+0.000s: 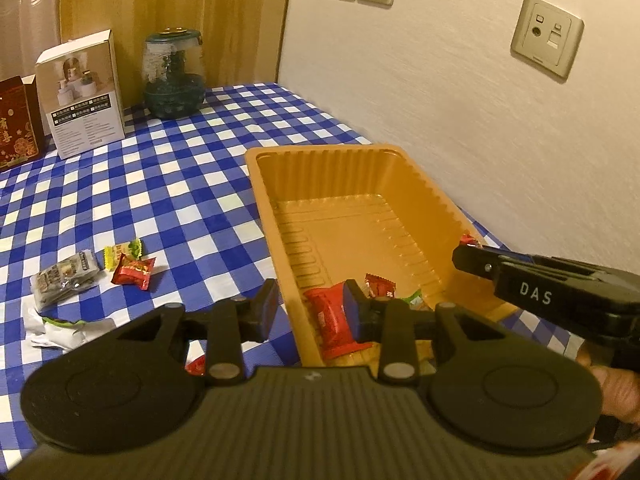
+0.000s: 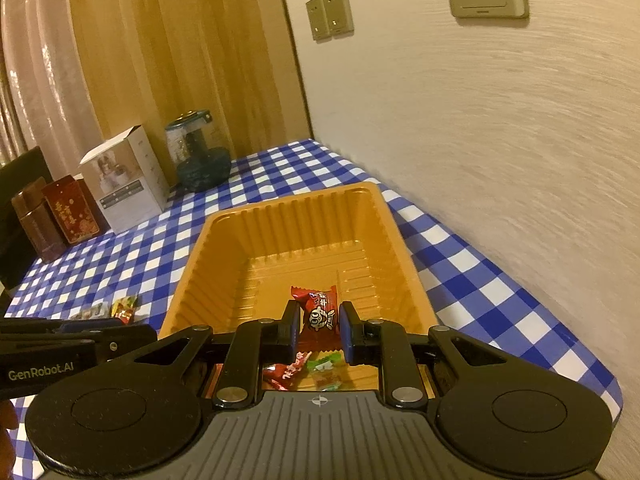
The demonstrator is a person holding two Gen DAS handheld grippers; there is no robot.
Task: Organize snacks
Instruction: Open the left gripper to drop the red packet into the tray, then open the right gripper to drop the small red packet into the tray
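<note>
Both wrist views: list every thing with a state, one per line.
Right hand-held gripper: shut on red snack packet, above tray.
Left hand-held gripper: open, empty, straddling tray's near wall.
Orange tray: upright, few snacks inside.
Loose snacks: on tablecloth, outside tray.
Glass jar: upright, lidded.

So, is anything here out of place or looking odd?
Yes. Several snacks lie loose on the checked tablecloth, left of the orange tray, beside crumpled white paper. The right gripper holds a red candy over the tray.
</note>
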